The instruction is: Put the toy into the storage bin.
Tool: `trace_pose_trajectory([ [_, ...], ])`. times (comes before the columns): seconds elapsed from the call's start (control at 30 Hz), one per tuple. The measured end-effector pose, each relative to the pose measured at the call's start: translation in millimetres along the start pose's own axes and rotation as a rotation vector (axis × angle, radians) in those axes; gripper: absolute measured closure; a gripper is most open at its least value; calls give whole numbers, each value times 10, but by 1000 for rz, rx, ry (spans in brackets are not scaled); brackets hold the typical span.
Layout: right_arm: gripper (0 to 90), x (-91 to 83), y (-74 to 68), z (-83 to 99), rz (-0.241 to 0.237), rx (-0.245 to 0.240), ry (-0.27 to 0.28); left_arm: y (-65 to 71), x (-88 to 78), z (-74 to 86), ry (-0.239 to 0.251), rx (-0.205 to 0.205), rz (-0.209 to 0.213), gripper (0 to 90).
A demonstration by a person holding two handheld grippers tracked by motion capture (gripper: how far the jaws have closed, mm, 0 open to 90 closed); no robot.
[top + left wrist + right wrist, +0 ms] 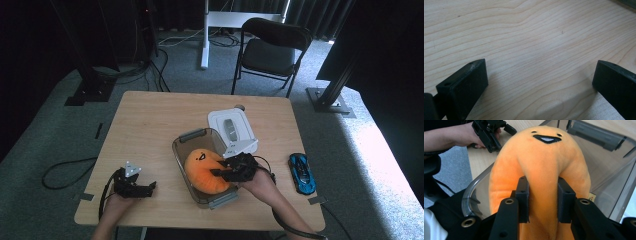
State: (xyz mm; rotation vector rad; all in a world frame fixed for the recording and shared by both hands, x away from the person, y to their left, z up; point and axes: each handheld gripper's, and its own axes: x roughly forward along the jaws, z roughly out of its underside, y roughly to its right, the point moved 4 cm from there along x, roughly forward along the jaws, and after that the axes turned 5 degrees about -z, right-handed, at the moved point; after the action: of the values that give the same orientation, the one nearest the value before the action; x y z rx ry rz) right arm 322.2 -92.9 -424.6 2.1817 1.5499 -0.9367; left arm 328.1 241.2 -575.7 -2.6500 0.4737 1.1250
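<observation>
Right tongs [543, 200] pinching orange plush [541, 165] inside clear bin [186, 137], lid [232, 131] and toy car [302, 173] nearby, left tongs [136, 186] open.

Table [150, 125], left half and far edge: bare wood, open passage. Centre-right: clear bin [186, 136] walls, orange plush [202, 172] inside. White lid [239, 120] behind; blue toy car [302, 173] right.

— What sits on the wooden surface [150, 125] around the white lid [233, 131]?

— A blue toy car [302, 173] lies well off to the lid's right and nearer the front, close to the surface's right edge.

— And beyond the lid?

— A black folding chair [270, 52] stands on grey carpet [50, 145] behind the lid, with a white stand [206, 35] to the chair's left and black cables nearby.
</observation>
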Motion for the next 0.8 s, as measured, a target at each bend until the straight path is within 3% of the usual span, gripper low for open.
trace_pose_trajectory([
  [0.2,660,61,20,17,0,10,-25,0,0,0,0,0,0,4],
  [0.4,511,44,51,7,-27,35,-25,0,0,0,-1,-1,0,4],
  [0.67,416,61,45,16,-29,47,-27,0,0,0,0,0,0,4],
  [0.8,353,-21,57,-17,-27,58,18,0,1,0,1,-1,0,4],
])
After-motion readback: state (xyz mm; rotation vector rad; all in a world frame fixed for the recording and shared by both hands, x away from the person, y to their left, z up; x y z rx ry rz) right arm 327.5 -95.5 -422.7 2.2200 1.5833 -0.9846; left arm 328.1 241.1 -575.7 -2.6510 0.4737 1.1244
